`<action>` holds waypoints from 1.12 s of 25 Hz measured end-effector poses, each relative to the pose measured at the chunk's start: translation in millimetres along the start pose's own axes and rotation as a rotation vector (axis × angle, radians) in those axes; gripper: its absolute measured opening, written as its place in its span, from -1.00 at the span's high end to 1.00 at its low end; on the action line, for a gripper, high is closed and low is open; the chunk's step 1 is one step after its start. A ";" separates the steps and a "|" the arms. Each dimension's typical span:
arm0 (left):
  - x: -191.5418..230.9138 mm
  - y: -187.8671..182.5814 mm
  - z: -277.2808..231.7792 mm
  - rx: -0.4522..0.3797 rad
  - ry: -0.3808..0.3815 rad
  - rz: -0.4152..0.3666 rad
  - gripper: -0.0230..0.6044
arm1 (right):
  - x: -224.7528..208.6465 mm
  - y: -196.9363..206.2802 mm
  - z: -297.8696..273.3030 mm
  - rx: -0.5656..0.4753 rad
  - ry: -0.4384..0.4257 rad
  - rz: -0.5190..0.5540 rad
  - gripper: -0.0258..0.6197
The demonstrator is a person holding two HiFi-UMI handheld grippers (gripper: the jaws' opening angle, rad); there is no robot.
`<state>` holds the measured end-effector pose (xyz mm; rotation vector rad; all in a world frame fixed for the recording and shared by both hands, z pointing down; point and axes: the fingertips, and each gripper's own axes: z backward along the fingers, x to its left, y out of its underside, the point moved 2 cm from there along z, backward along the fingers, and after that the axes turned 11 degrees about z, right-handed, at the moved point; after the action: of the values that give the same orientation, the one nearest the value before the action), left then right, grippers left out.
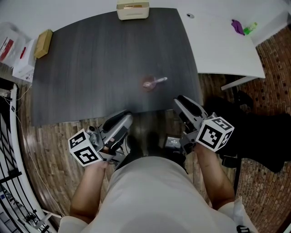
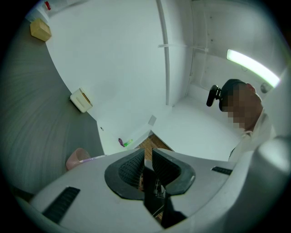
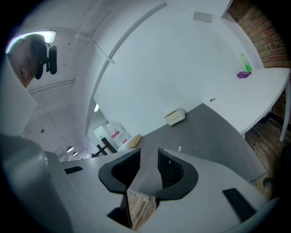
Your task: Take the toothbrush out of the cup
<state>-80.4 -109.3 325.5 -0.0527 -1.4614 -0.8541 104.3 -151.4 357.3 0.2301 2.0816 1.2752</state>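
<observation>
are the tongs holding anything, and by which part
Nothing. The left tongs and right tongs are both empty, jaws apart; the toothbrush sits in the cup.

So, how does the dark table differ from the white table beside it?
The dark table is charcoal with a streaky grain, while the white table is plain white. The dark table carries the pink cup with the toothbrush, a cream box and a tan block; the white table carries a purple and green item. Both are flat tops, side by side.
</observation>
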 end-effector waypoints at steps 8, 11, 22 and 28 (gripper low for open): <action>9.4 -3.1 -2.7 0.009 -0.001 0.007 0.77 | -5.9 2.5 -11.6 0.020 0.015 0.013 0.54; 15.0 -2.8 -5.6 0.021 0.000 0.016 0.77 | -11.9 5.5 -17.6 0.031 0.028 0.013 0.54; 40.1 -8.6 -8.0 0.022 -0.036 0.046 0.77 | -34.3 21.7 -43.0 0.084 0.077 0.019 0.56; 56.7 -8.4 -8.6 0.029 -0.070 0.060 0.77 | -45.3 30.1 -54.2 0.097 0.093 0.024 0.61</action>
<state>-84.5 -146.5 369.9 -0.1050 -1.5297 -0.7893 99.0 -196.7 419.1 0.2433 2.2295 1.2209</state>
